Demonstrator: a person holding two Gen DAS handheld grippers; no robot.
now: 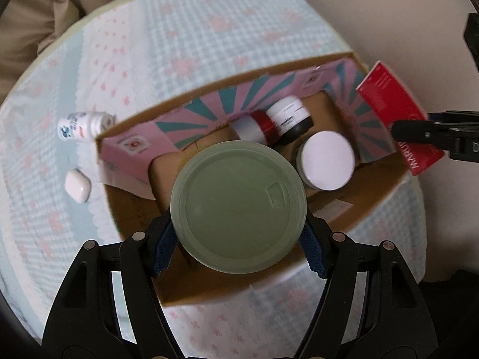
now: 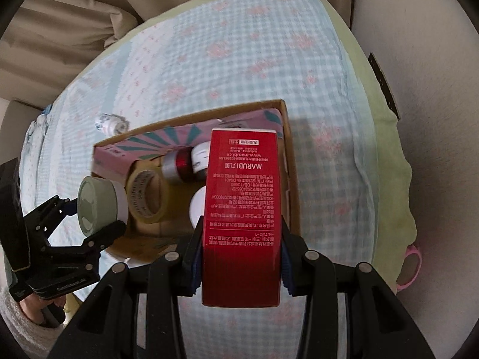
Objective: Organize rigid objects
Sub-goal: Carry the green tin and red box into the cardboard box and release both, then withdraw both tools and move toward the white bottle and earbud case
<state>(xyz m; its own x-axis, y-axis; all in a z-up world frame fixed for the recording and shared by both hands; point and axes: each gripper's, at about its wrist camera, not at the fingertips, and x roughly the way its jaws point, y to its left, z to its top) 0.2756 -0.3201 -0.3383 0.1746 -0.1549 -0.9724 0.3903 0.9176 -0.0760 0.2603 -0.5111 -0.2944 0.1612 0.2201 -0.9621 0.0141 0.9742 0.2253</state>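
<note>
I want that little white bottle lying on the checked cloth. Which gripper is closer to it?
Left. The left gripper, holding the green-lidded jar, is nearer the small white bottle; the right gripper, holding the red carton, is over the box's far end.

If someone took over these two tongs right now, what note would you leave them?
Left tongs: shut on the green-lidded jar, over the cardboard box.
Right tongs: shut on the red carton, above the box's right end.
Already boxed: tape roll, white-lidded jar, two small containers.
Left: set both down inside, then fetch the white bottle and white case from the tablecloth.
</note>
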